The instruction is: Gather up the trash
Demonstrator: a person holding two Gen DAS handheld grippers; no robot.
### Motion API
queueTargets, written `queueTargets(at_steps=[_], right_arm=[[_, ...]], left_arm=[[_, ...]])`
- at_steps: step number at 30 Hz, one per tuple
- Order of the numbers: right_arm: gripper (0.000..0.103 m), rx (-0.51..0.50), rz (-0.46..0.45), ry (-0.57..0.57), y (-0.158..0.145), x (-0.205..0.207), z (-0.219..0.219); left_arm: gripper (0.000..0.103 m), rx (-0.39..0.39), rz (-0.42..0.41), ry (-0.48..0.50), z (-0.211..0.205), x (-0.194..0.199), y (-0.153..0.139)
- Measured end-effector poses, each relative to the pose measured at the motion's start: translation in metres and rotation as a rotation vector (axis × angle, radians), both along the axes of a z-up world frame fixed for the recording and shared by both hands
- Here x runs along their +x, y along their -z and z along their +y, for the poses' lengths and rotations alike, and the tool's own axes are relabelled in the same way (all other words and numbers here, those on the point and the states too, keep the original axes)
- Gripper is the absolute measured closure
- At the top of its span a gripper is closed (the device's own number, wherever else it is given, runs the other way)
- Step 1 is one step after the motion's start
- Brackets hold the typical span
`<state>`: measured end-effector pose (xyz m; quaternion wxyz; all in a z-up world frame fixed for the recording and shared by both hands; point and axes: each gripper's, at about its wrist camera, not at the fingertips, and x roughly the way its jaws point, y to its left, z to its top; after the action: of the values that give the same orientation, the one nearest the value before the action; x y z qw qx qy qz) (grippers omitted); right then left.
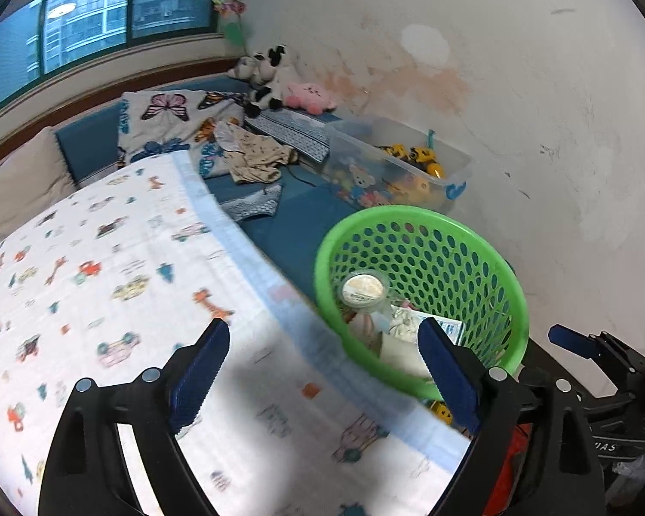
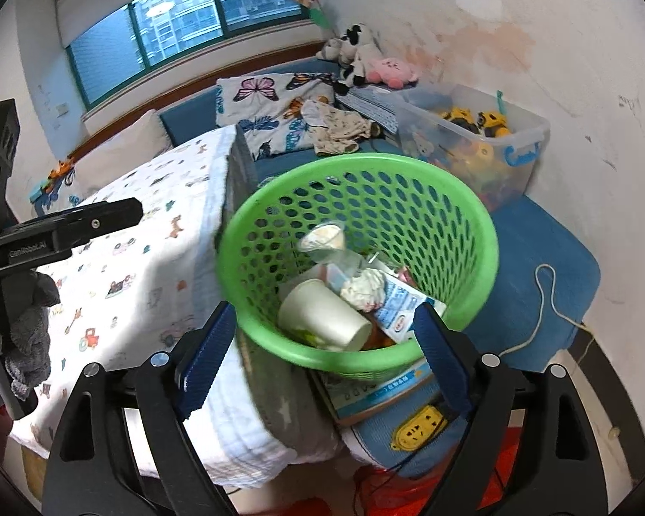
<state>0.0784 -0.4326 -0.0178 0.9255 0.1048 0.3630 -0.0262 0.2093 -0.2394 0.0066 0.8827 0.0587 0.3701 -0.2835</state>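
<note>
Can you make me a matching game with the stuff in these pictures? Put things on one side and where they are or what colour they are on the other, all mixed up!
Things:
1. paper cup
2. toy trucks
3. round soft toy
4. basket

Clues:
A. pink, on the ledge by the wall
B. green with lots of holes
C. white, lying on its side in the basket
D. yellow, inside the clear plastic box

Pairs: 1-C, 2-D, 3-A, 4-B
</note>
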Motion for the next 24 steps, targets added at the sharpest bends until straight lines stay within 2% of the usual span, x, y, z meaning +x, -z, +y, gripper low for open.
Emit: queueTargets(at_steps=[11,24], right_arm=[[0.011,0.005,-0.022,-0.065,-0.014,-0.001,0.048],[0.005,-0.001,-0.038,-0.128,-0.028,-0.005,0.092]], left_arm=[[0.010,0.003,-0.045,-0.125,0.071,-0.028,-0.008],[0.008,0.001,-0.083,-0.262,0.146,-0.067,-0.017]])
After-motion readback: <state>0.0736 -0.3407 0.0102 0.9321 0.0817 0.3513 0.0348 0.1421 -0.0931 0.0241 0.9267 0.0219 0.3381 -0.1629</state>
